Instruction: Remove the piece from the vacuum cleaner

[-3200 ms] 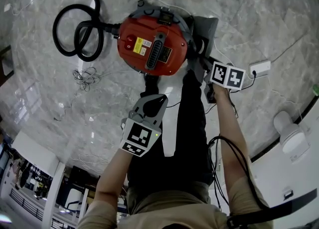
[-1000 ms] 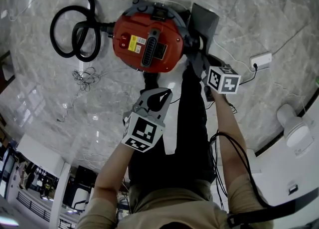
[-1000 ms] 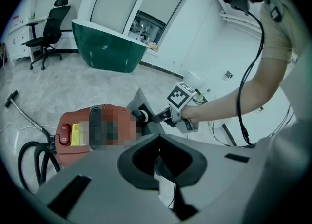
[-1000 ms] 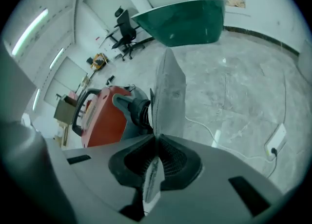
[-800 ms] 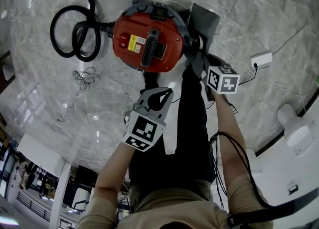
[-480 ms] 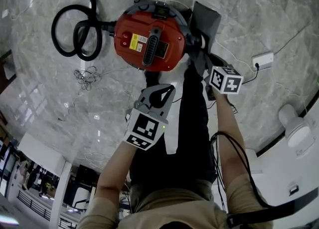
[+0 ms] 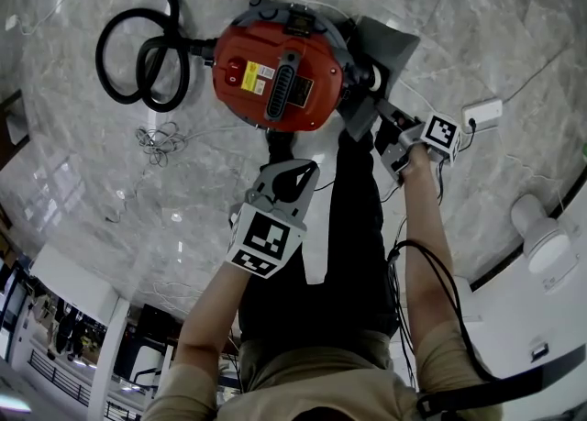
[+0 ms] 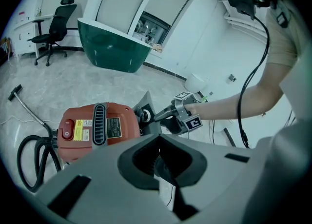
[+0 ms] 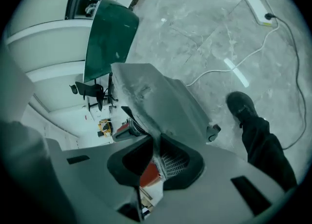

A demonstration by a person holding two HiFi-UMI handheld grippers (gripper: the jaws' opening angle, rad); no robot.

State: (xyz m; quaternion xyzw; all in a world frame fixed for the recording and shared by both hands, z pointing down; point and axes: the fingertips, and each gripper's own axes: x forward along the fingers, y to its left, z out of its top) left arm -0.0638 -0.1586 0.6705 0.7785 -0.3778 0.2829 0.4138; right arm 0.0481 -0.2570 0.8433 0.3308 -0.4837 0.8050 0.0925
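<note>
Right gripper [image 7: 365,118] clamped on the grey piece [image 7: 386,44].
The piece's thin edge is pinched between jaws that have just been easing apart. Its long axis is pointed toward 1 o'clock, and it is set against the red vacuum cleaner [image 7: 275,75] at 3 o'clock. The left gripper [image 8: 158,138] is held clenched on nothing, at 6 o'clock. Bare floor [image 7: 495,16] is seen at 2 o'clock, and a power strip [image 7: 481,116] at 4 o'clock.

Head view looks steeply down; both gripper views (nearer, lower) also face the vacuum cleaner [image 7: 316,66].
</note>
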